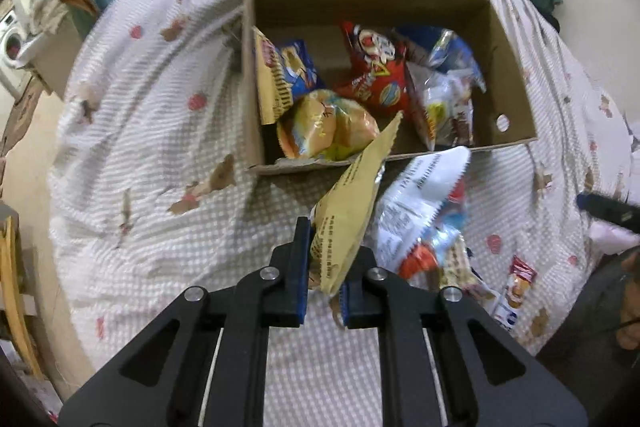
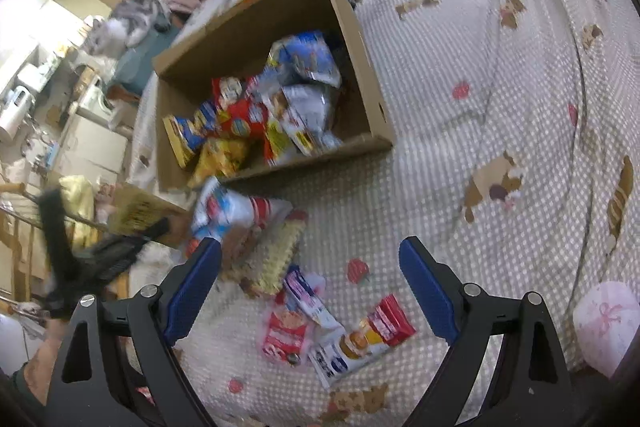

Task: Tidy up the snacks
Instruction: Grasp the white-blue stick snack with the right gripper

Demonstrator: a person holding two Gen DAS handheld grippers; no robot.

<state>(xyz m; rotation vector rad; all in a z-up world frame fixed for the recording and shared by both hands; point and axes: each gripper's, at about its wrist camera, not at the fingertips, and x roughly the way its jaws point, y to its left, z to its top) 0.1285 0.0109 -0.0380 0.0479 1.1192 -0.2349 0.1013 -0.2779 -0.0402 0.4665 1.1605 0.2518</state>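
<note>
Left claw (image 1: 324, 279) clamped on yellow packet (image 1: 352, 211), long axis pointing toward box (image 1: 516, 67).

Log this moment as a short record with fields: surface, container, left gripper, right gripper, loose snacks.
surface: patterned bedspread
container: open cardboard box, several snack bags inside
left gripper: shut on yellow snack packet, short of the box
right gripper: open, empty, above loose snacks
loose snacks: small packets on the bedspread

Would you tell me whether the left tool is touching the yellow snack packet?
Touching: the left wrist view shows the left tool with both pads pressed on the yellow snack packet.
</note>
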